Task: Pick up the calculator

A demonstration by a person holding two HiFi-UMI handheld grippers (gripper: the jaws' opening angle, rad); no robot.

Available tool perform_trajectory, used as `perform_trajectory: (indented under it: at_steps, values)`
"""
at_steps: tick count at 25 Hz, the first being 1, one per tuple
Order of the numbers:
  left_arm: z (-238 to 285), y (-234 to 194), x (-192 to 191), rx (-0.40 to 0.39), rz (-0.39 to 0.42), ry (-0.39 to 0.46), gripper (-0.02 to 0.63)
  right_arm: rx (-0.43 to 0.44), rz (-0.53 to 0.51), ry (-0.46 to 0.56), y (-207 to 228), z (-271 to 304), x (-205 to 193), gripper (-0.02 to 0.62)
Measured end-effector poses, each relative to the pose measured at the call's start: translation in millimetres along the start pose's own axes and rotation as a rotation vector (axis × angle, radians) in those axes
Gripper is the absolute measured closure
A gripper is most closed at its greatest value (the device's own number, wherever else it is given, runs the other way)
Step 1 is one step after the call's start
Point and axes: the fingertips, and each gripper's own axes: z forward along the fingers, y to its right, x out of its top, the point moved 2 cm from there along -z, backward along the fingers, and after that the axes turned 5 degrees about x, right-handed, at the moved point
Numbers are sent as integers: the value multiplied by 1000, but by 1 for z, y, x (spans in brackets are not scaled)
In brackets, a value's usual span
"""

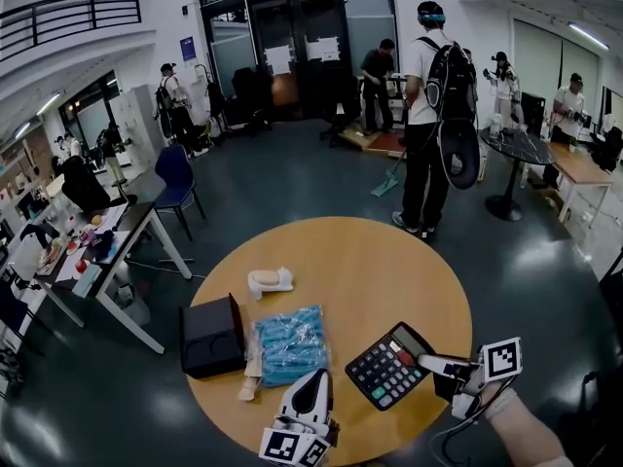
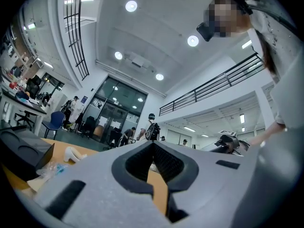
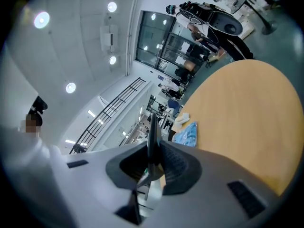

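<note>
Head view: the calculator [image 1: 389, 366] is noted at the near right part of the round wooden table [image 1: 389, 261], keys facing up. Its long axis runs from near-left to far-right across the view.

The right gripper [image 1: 429, 363] comes in from the right, roughly level. Its jaws are clenched on the calculator's right-hand edge, at what looks like the display end. In the right gripper view the calculator [image 3: 151, 127] is seen edge-on as a thin dark slab pinched between the 2 pads. The task's thing therefore lies directly in these jaws, extending away from them to the left.

Whether the calculator is clear of the table cannot be settled. It appears tilted in the head view, so it is possibly raised at the gripped end, but no gap under it is clearly visible.

The left gripper [image 1: 311, 382] is held low at the near table edge, just left of the calculator and apart from it. Its jaws are closed together with nothing between them, only bare table being seen beyond. The right hand is judged the working one.

Surroundings: a blue packet [image 1: 292, 343] lies just left of the calculator, a black box [image 1: 211, 337] further left, and a white object [image 1: 270, 280] beyond them. None touches the calculator. Nothing is seen above it, so a straight lift is judged unobstructed. The main risk is judged to be the slab pivoting in an edge grip.
</note>
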Motion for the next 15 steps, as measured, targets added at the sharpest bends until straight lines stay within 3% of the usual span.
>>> perform_trajectory:
  at_steps: [10, 15]
  values:
    - [-7, -6, -5, 14, 4, -33, 598, -92, 63, 110, 33, -12, -6, 534]
    - [-9, -13, -9, 38, 0, -43, 598, -90, 54, 95, 34, -6, -15, 534]
